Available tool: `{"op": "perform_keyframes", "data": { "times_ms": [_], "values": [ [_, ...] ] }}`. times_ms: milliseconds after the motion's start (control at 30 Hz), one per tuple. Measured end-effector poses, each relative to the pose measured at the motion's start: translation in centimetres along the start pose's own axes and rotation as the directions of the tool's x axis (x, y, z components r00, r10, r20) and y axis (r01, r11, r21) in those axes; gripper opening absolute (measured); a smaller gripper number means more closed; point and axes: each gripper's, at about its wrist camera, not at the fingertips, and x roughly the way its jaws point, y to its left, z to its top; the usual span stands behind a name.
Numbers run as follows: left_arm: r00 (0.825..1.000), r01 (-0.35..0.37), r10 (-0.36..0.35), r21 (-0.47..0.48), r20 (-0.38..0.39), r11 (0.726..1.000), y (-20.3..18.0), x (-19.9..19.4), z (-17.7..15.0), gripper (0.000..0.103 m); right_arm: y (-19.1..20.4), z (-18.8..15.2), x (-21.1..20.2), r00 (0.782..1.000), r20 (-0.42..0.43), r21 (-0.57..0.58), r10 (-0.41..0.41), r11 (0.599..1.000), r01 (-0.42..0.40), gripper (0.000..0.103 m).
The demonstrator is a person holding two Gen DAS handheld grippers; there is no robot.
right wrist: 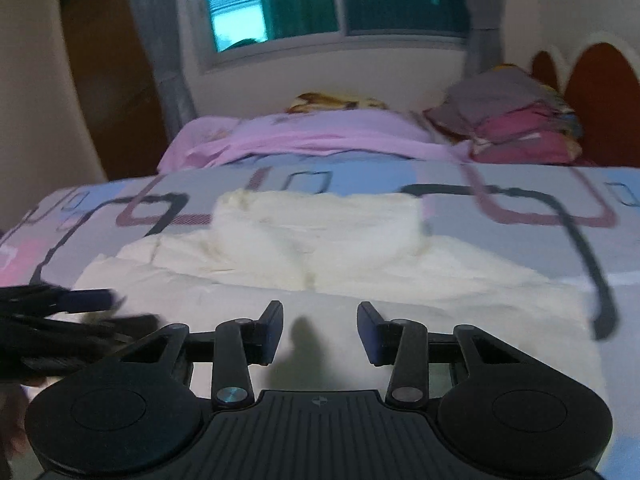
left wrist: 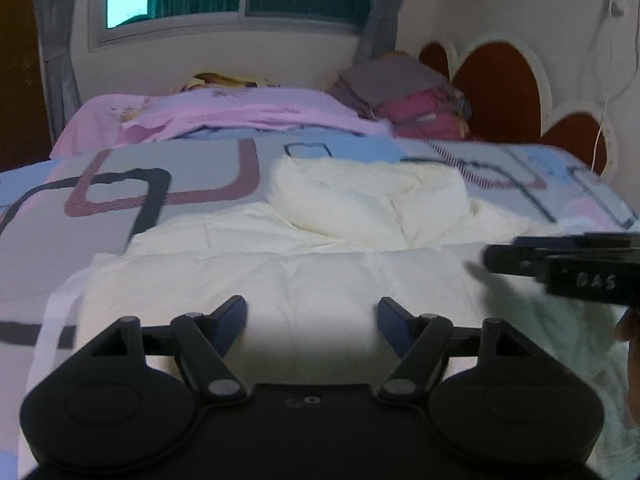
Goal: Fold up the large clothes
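Left wrist view is showing the cream padded garment lying partly folded on the patterned bed, both the left claw and the right claw hanging open and empty, so more folds are probably remaining.

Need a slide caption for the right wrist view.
Open right claw above cream garment on patterned bedspread.

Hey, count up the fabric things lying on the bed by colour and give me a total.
Cream: 1, the padded garment spread in front of both tools
Pink: 1, the sheet across the far side
Mixed grey and magenta: 1, the folded pile by the headboard
Total: 3
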Motion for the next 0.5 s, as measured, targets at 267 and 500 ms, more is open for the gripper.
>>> {"op": "perform_keyframes", "data": {
  "times_ms": [267,500],
  "values": [
    [0.991,-0.130,0.129,-0.028,-0.017,0.991,6.2,1.7,-1.3,0.074,-5.9,-1.3,1.3,0.980,-0.018,0.065,-0.198,0.978,0.199,0.042],
    [0.991,-0.136,0.135,-0.050,-0.023,0.989,7.5,1.7,-2.1,0.073,-6.8,-1.7,2.2,0.978,-0.049,0.039,-0.205,0.978,0.207,0.042]
  ]
}}
